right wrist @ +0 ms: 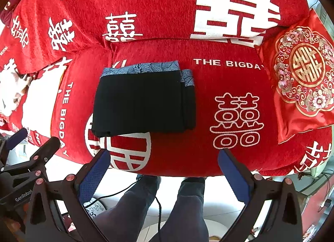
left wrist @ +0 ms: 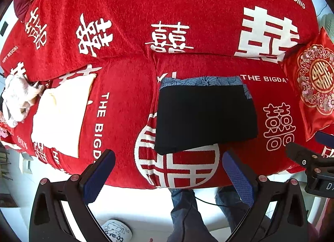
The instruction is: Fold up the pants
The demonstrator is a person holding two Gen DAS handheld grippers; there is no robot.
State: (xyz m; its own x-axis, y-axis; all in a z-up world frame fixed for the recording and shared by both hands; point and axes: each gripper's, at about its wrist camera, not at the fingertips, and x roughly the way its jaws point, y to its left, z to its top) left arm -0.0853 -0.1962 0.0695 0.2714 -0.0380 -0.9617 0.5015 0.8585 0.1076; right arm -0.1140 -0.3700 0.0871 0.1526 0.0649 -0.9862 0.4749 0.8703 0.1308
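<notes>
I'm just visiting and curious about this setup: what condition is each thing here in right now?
Black pants: folded into a flat stack on the sofa seat, patterned blue waistband showing at the back edge.
Left gripper: open, holding nothing, short of the pants.
Right gripper: open, holding nothing.
Embroidered red cushion: leaning at the sofa's right end.
Cream cloth: folded, lying flat on the left seat.
</notes>
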